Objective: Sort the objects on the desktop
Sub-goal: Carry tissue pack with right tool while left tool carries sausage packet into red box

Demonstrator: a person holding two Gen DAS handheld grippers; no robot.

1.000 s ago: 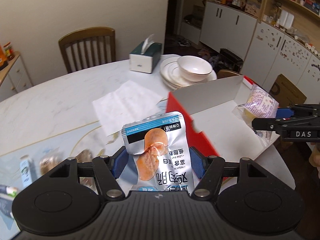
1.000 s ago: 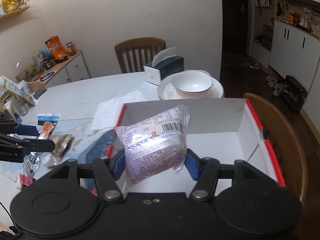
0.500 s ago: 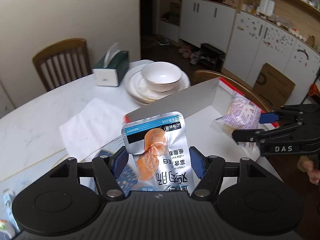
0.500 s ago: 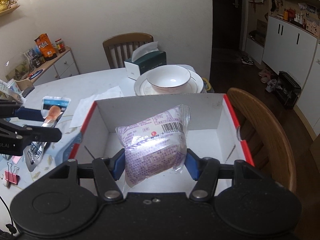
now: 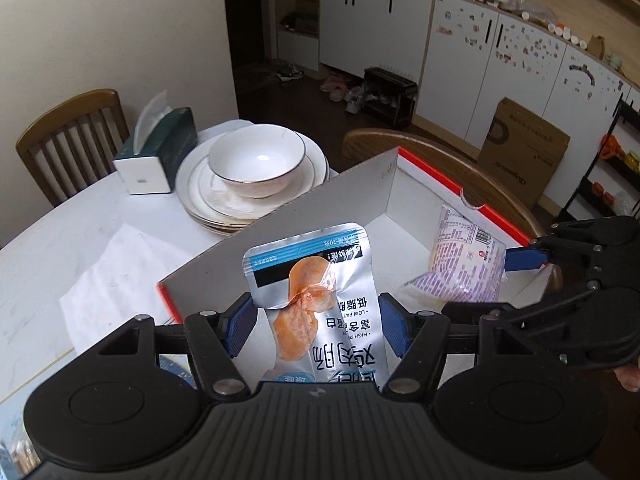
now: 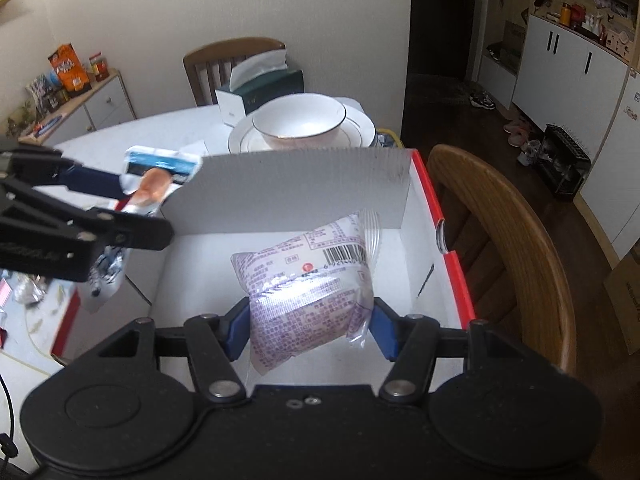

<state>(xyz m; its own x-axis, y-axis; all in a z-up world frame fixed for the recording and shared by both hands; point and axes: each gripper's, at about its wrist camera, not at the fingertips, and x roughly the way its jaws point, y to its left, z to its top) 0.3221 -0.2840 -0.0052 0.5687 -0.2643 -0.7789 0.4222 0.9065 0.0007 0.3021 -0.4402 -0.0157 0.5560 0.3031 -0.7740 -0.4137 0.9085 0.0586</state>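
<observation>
My left gripper (image 5: pixel 316 320) is shut on a silver and blue chicken-breast pouch (image 5: pixel 316 296) and holds it over the near left corner of the red-edged white box (image 5: pixel 400 200). My right gripper (image 6: pixel 304 324) is shut on a purple printed snack bag (image 6: pixel 308 284) and holds it above the box floor (image 6: pixel 208 280). The right gripper with its bag (image 5: pixel 464 264) shows at the right of the left wrist view. The left gripper with its pouch (image 6: pixel 156 184) shows at the left of the right wrist view, at the box's left wall.
A white bowl on stacked plates (image 5: pixel 256 164) and a green tissue box (image 5: pixel 160 152) stand behind the box. A sheet of paper (image 5: pixel 116 284) lies left of it. A wooden chair (image 6: pixel 500 240) stands at the box's right side. Small items (image 6: pixel 28 292) lie on the table at left.
Both grippers have moved forward toward the box with their packets. The left gripper has come from the table's left to the box's corner, and the right bag is now over the box floor.
</observation>
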